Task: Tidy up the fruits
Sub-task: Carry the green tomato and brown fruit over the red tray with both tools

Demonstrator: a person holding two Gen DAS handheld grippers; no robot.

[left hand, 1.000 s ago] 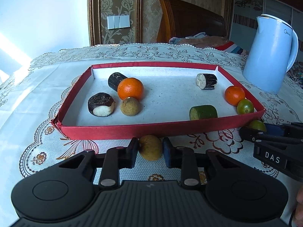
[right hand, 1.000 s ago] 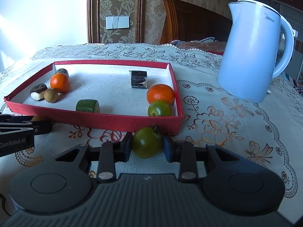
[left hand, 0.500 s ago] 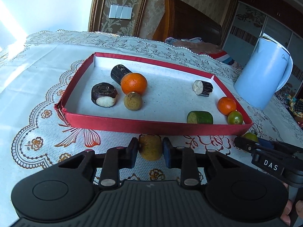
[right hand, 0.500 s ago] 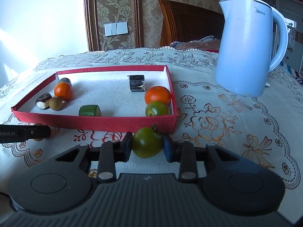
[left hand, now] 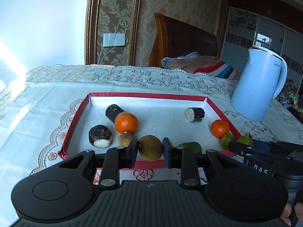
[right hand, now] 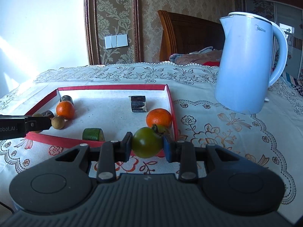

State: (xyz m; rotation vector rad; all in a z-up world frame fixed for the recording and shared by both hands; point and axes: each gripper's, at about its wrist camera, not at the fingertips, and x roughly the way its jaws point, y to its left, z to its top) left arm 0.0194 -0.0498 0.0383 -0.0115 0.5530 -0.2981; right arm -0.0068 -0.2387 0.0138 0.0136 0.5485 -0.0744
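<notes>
Where legible: kettle (right hand: 244, 66) "Midea", tool (left hand: 253, 147) "DAS".

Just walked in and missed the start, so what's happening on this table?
A person is sorting fruit into the red tray, with a gripper in each hand. The left gripper is shut on a brown round fruit, held above the tray's near edge. The right gripper is shut on a green tomato by the tray's right corner. Two oranges, a green fruit, a smaller brown fruit and several cut pieces already lie inside.

Both wrist views facing tray (left hand: 223, 111) (near)
</notes>
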